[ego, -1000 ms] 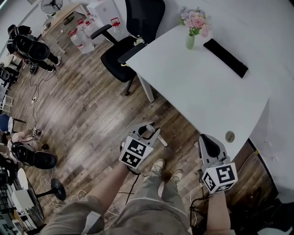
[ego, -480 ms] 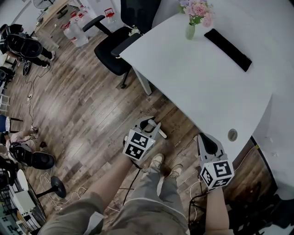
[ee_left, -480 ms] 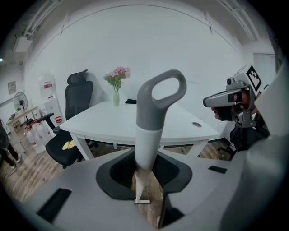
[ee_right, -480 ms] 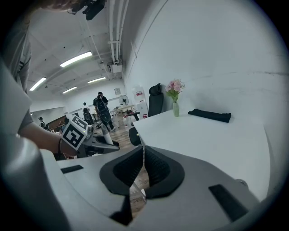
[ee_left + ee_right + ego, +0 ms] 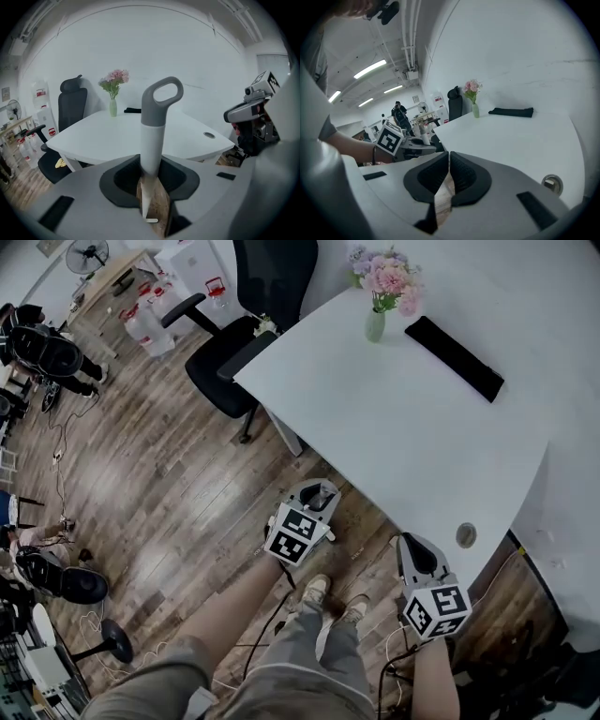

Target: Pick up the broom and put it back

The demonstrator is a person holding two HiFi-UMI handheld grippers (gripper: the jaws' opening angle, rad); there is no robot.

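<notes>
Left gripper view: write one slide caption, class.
Left gripper clamps the broom handle before a white table.

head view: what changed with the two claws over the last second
The left claw, shut on the broom handle, moved up the picture toward the edge of the white table. Its grip did not change. The right claw stayed shut and empty, roughly where it was beside the table.

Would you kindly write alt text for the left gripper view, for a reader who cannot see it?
The left gripper has its fingers closed on a white broom handle with a grey loop at its top. Behind it stands a white table bearing a vase of pink flowers, with a black office chair at the left.
</notes>
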